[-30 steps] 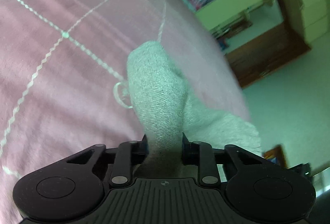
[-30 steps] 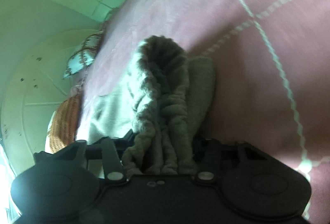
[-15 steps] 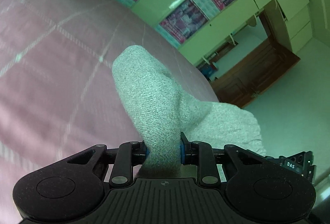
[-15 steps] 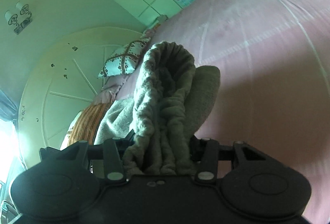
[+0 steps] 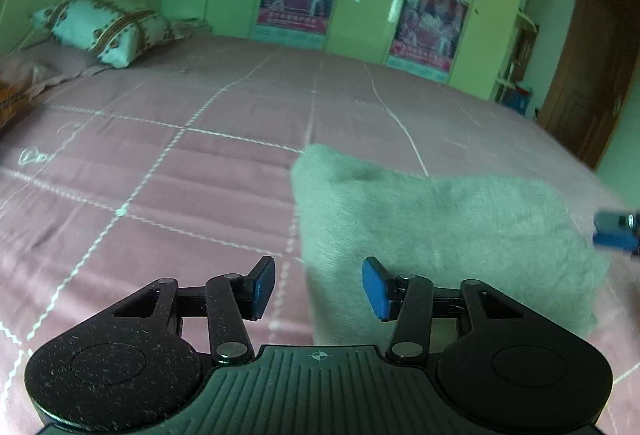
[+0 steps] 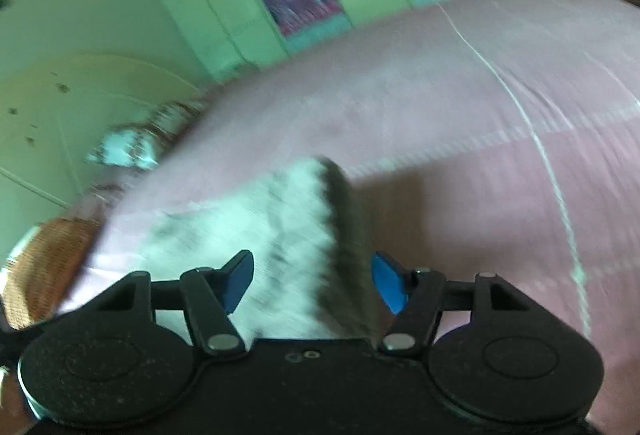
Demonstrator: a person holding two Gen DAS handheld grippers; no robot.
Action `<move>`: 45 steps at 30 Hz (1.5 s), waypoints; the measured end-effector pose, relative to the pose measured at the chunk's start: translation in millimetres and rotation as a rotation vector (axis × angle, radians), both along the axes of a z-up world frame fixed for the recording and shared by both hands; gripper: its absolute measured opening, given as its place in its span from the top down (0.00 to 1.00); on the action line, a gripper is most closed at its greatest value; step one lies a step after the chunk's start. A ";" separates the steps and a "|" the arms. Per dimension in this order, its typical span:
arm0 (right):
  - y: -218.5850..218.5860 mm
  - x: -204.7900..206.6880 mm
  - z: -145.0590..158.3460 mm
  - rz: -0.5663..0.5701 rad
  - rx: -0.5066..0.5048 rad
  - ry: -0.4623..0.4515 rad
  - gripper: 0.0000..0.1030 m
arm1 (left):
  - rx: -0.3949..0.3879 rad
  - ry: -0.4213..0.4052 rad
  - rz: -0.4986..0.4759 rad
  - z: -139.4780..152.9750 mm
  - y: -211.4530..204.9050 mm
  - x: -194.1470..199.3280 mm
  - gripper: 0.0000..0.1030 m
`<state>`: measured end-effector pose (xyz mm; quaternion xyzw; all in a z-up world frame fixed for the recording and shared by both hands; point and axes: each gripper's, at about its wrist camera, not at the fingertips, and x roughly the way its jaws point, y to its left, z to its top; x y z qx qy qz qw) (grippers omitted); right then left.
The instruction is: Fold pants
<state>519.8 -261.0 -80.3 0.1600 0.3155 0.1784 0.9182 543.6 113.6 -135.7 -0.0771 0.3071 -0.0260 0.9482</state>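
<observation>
- The grey fleecy fabric pants are seen lying in a compact folded bundle on the pink quilted bed with white stitched grid lines, toward the bed's near right edge in the left wrist view.
- The left hand-held gripper is found with its blue-padded fingers spread apart and nothing between them; the bundle's left edge lies just ahead of the gap, untouched by the pads as far as can be judged.
- The right hand-held gripper is likewise seen spread wide; the pants run between its fingers, but no pinch is shown. This view is blurred by motion, so contact cannot be confirmed.
- Both releases are judged deliberate: the cloth appears laid down so that the fold rests under its own weight.
- A raised thick edge is noted at the bundle's right side in the right wrist view; it is judged that it may need flattening.
- A floral patterned pillow is recorded at the bed's far left corner, well apart from the work.
</observation>
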 end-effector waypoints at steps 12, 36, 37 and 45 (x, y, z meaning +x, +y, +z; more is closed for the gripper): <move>-34.4 -51.5 -0.1 -0.058 -0.059 0.041 0.14 | 0.063 -0.062 0.099 20.7 27.1 -103.8 0.08; 15.1 -366.0 78.1 -0.031 -0.229 -0.125 0.06 | 0.007 -0.193 0.105 93.8 -41.9 -431.5 0.00; 17.2 -374.7 81.8 -0.019 -0.242 -0.131 0.06 | 0.012 -0.198 0.103 97.4 -45.3 -438.6 0.00; 22.1 -427.1 114.6 0.005 -0.269 -0.197 0.06 | 0.036 -0.215 0.074 126.7 -71.8 -492.2 0.00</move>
